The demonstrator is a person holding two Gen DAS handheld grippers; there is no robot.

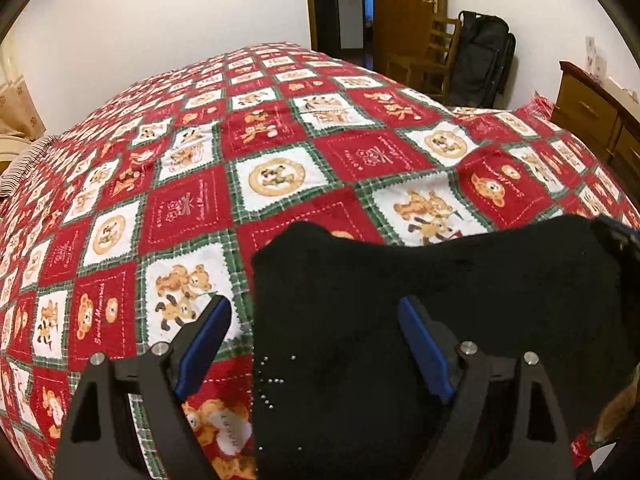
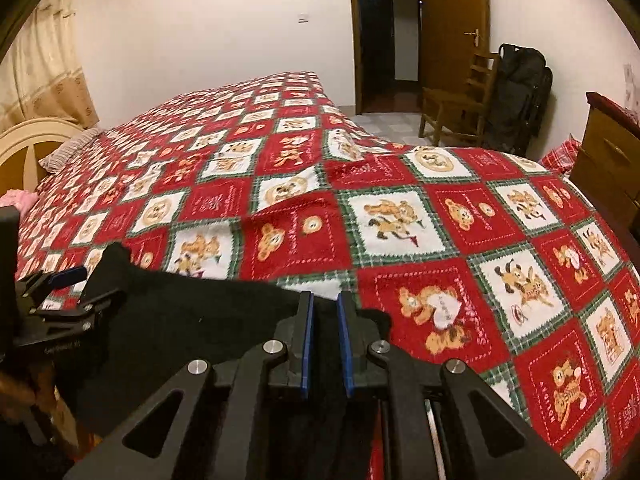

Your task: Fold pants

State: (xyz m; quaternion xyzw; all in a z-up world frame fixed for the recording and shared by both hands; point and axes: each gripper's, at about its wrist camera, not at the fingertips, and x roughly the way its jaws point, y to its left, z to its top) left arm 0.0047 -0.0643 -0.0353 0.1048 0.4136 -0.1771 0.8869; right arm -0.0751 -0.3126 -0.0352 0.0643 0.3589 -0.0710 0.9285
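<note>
- A bed (image 2: 460,216) under a red, white and green teddy-bear quilt (image 1: 280,184) fills both wrist views; the black pants (image 1: 400,320) lie at its near edge, bunched into a dark slab with their far hem rising in a hump over the quilt.
- The pants' long axis appears to run side to side between the two claws, though which end is waist and which is cuff cannot be told from the dark cloth; a scatter of small pale studs marks the left portion in the left wrist view.
- The right claw (image 2: 325,312) is nearly closed, its blue pads pinching a ridge of the black fabric at the garment's right end.
- The left claw (image 1: 316,320) stands wide apart, one blue finger (image 1: 208,336) over bare quilt and the other above the pants, straddling the left edge and gripping nothing.
- To do this step well, judging from the layout, the left claw should close on the edge it straddles, catching all layers; both ends should then lift level and draw apart so the cloth is taut before it is laid over itself.
- A lopsided pull risks dragging the quilt, which is already rumpled.
</note>
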